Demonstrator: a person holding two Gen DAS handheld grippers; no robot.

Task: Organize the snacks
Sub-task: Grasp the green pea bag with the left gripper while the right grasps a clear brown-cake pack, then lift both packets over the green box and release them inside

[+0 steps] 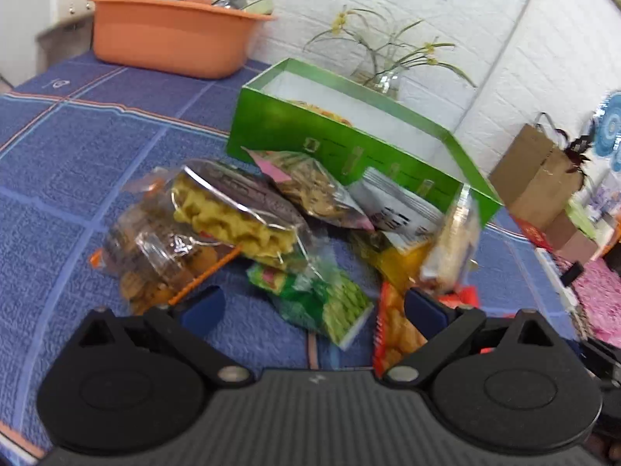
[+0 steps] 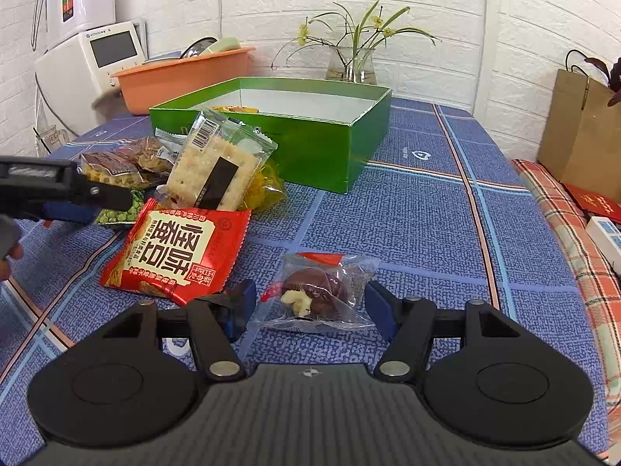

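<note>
A green box point(image 1: 349, 143) point(image 2: 322, 147) stands open on the blue cloth, with one yellow snack inside. Before it lies a heap of snack packets. My left gripper point(image 1: 314, 306) is open just above the green pea packet point(image 1: 330, 303), beside the yellow wavy crisps point(image 1: 233, 221) and the brown biscuit bag point(image 1: 155, 256). My right gripper point(image 2: 310, 306) is open, its fingers on either side of a clear packet with a brown pastry point(image 2: 314, 291). A red packet point(image 2: 178, 252) and a cracker packet point(image 2: 217, 163) lie to its left. The left gripper point(image 2: 70, 198) shows at the left edge of the right wrist view.
An orange basin point(image 1: 170, 35) point(image 2: 182, 77) with dishes stands at the back left beside a white appliance point(image 2: 97, 62). A glass vase with a plant point(image 2: 353, 58) is behind the box. A brown paper bag point(image 2: 582, 132) stands at the right. Bare blue cloth point(image 2: 427, 213) lies right of the box.
</note>
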